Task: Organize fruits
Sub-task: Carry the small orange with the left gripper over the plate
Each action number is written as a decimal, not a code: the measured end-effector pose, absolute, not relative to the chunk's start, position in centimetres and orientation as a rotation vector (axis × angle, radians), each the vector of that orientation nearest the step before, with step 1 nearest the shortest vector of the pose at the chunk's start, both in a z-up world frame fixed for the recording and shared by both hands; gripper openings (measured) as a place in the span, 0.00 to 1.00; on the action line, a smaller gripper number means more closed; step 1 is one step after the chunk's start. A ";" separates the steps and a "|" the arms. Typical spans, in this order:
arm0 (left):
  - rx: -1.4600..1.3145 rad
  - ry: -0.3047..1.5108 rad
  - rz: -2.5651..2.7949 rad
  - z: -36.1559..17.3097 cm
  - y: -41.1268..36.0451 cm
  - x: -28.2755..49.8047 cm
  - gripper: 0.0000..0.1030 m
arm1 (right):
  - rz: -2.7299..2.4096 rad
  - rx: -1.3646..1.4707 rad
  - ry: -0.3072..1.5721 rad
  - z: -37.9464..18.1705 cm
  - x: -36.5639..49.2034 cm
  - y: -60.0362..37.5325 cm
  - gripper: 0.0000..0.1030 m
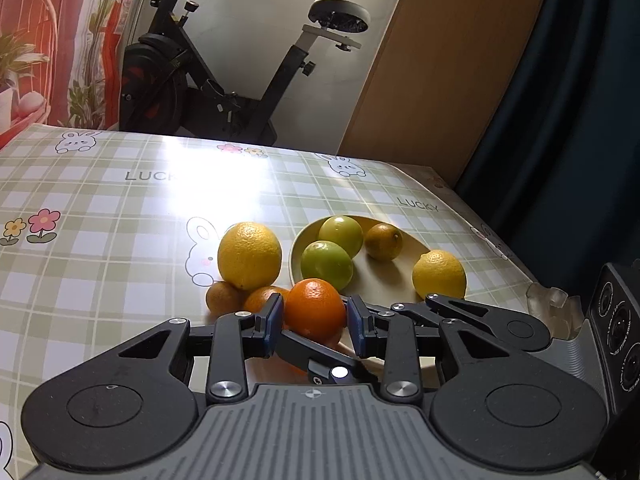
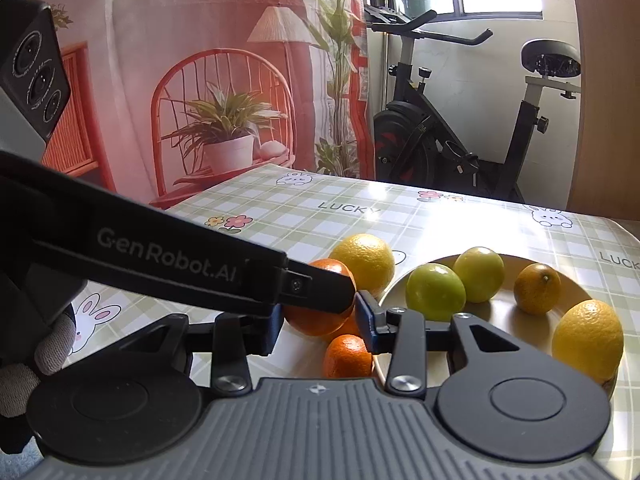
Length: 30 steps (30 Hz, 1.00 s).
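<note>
Gripping the round bright orange between its blue-padded fingers, my left gripper has both pads pressed against the fruit's sides, just in front of the pale yellow round plate. My right gripper sits close alongside with its fingers parted around that same orange, the left tool's black arm crossing over them; I cannot tell whether its pads touch the peel. On the plate lie two smooth green limes, one small dark orange citrus and a yellow lemon at the near rim. A larger yellow lemon rests on the green checked tablecloth just left of the plate, with two small orange mandarins touching it in front. A gloved hand shows at the right view's lower left edge.
</note>
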<state>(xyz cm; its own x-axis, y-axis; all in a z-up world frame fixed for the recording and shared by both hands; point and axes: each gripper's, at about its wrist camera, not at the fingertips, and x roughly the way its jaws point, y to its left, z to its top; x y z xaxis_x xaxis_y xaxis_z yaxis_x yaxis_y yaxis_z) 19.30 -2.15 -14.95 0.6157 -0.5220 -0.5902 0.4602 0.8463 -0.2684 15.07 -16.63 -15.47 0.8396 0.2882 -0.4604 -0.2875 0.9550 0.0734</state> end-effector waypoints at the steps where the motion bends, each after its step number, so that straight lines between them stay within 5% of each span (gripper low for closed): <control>1: -0.079 0.708 -0.571 -14.8 -2.7 19.3 0.35 | 0.297 0.007 0.481 -15.4 15.0 -17.0 0.40; 30: 0.043 0.753 -0.608 -15.9 -13.3 25.3 0.35 | 0.085 -0.019 0.423 -17.0 18.1 -24.0 0.40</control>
<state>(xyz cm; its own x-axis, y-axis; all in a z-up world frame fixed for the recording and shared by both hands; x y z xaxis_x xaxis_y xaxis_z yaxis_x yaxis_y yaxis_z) 25.30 -13.33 -15.95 0.5672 -0.5026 -0.6524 0.5323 0.8282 -0.1753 18.12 -24.04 -17.03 0.9083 0.0783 -0.4110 -0.0863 0.9963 -0.0010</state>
